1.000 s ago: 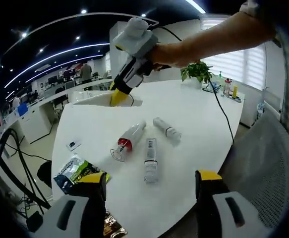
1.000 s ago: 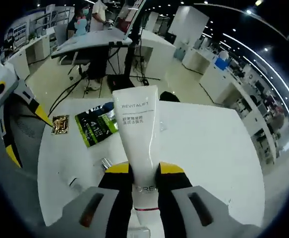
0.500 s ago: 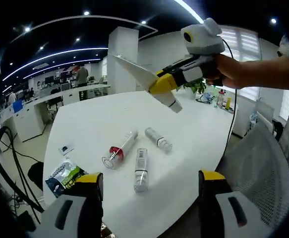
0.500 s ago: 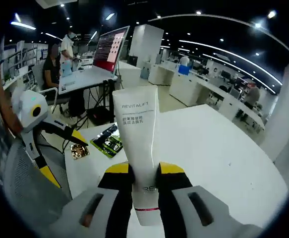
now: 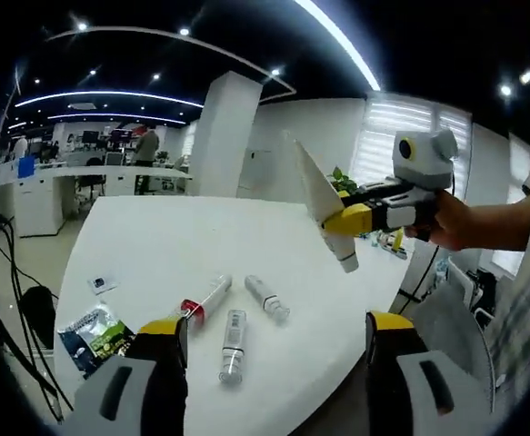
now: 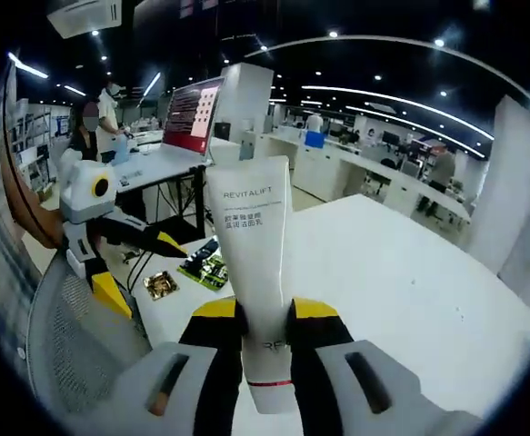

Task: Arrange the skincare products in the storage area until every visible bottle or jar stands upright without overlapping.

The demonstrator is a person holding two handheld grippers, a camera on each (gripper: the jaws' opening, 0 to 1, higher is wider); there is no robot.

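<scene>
White office table (image 5: 155, 245): three bottles (image 5: 231, 345) lie flat ahead of the wide-open, empty left gripper (image 5: 274, 381); right gripper (image 6: 265, 318), closed on a white tube (image 6: 251, 236) held aloft, must next, by my judgement, stand it cap-down.

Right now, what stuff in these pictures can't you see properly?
- White tube: in the right gripper view its cap end drops between the right gripper jaws, so the cap is hidden.
- Three bottles lying on the table, like the clear bottle: in the left gripper view their labels are too small to read.
- Green packet: in the left gripper view the left gripper jaw covers its corner.
</scene>
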